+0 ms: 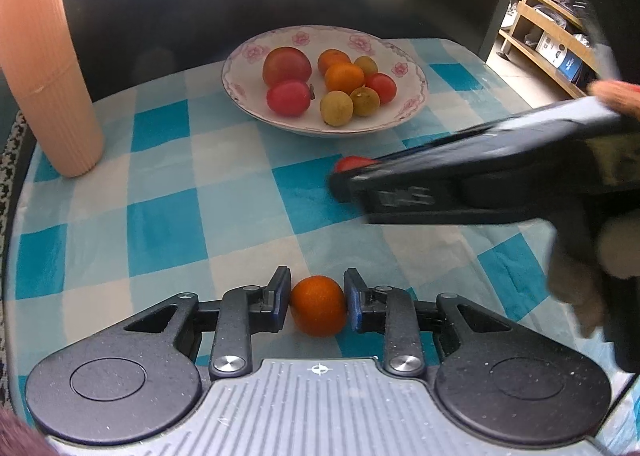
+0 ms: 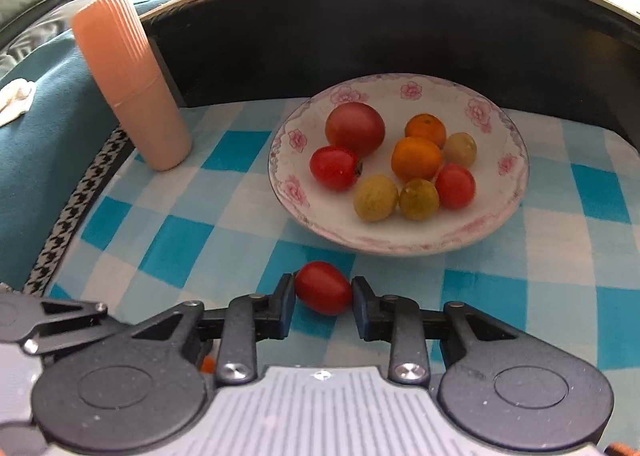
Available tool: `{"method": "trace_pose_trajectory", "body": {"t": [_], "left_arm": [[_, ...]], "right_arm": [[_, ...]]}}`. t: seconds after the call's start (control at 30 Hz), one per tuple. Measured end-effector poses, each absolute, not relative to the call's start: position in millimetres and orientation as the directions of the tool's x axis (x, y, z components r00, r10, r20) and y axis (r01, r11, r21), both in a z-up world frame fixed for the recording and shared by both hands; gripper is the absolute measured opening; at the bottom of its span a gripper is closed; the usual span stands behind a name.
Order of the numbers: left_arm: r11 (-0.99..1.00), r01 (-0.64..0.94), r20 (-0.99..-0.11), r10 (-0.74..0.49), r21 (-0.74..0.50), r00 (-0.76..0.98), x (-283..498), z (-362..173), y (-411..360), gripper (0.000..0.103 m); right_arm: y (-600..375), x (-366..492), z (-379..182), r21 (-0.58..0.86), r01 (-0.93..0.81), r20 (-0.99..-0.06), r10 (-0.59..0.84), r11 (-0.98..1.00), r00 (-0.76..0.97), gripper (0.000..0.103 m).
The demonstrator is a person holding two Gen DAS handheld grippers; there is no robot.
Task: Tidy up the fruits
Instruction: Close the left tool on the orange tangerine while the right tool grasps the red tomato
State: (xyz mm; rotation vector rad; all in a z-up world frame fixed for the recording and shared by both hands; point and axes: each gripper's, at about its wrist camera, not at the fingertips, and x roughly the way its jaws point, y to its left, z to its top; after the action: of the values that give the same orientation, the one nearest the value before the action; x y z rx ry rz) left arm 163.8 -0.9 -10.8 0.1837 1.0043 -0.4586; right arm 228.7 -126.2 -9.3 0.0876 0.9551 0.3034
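A small orange (image 1: pixel 318 306) sits on the blue-and-white checked tablecloth (image 1: pixel 168 232) between the pads of the left gripper (image 1: pixel 318 306), which is clamped on it from both sides. Farther along the cloth, a red cherry tomato (image 2: pixel 323 288) lies between the fingers of the right gripper (image 2: pixel 323 298); its left pad touches the tomato, the right one stands just clear, so the jaws are released around it. Beyond both, a floral-rimmed white plate (image 2: pixel 500 216) holds tomatoes, oranges and yellow-green fruits. A ribbed peach tumbler (image 2: pixel 128 84) stands upright to the plate's left.
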Motion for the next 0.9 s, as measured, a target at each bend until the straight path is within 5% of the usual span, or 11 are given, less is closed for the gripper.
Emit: {"method": "trace_pose_trajectory", "body": {"t": [0.37, 0.7, 0.8, 0.9], "left_arm": [[0.902, 0.433, -0.832, -0.244, -0.005, 0.498, 138, -7, -8, 0.038], [0.925, 0.380, -0.825, -0.191, 0.031, 0.532, 124, -16, -5, 0.052], [0.926, 0.371, -0.811, -0.161, 0.074, 0.563, 116, -17, -3, 0.069], [0.934, 0.352, -0.813, -0.152, 0.069, 0.563, 112, -16, 2, 0.070]], "right_arm": [[-182, 141, 6, 0.133, -0.235, -0.846, 0.234, 0.963, 0.480, 0.046], [-192, 125, -6, 0.164, -0.237, -0.850, 0.259, 0.958, 0.458, 0.047], [-195, 122, -8, 0.183, -0.242, -0.845, 0.278, 0.953, 0.457, 0.048], [-191, 117, -8, 0.149, -0.272, -0.845, 0.265, 0.951, 0.465, 0.048]]}}
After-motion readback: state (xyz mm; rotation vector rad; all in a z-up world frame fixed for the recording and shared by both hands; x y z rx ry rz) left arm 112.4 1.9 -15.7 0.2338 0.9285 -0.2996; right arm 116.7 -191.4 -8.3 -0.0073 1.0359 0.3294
